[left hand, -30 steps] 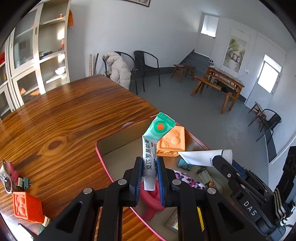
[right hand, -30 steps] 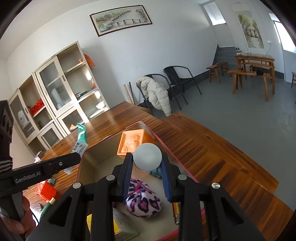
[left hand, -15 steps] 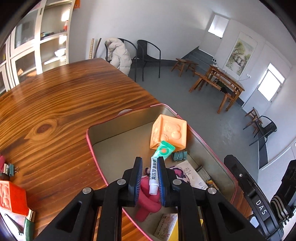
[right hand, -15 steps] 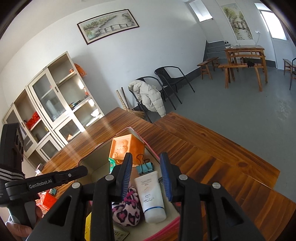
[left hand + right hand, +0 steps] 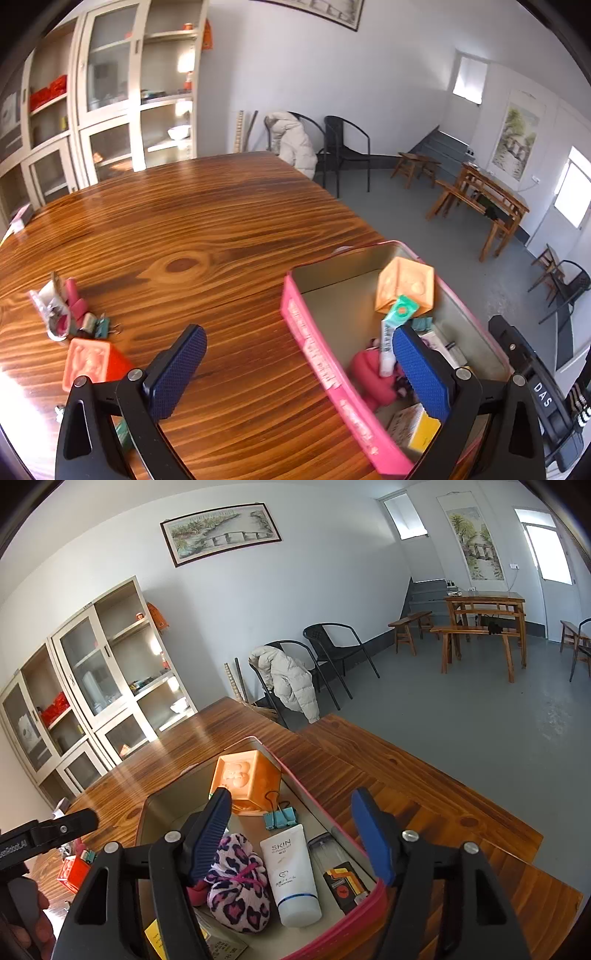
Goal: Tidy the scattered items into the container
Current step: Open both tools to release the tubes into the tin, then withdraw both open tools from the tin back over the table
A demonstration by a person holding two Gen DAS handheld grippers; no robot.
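My left gripper [image 5: 295, 365] is opening wide astride the pink container's [image 5: 314, 354] near wall, nothing gripped; bare table [image 5: 177, 229] lies beyond. My right gripper [image 5: 291, 834] is opening, empty, above the white tube [image 5: 293, 871] lying inside.

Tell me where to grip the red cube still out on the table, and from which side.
Grip the red cube across two opposite flat side faces, coming down from above. It sits square on the table, so parallel faces suit flat pads. The clutter crowds its far side, so take the pair that avoids it.
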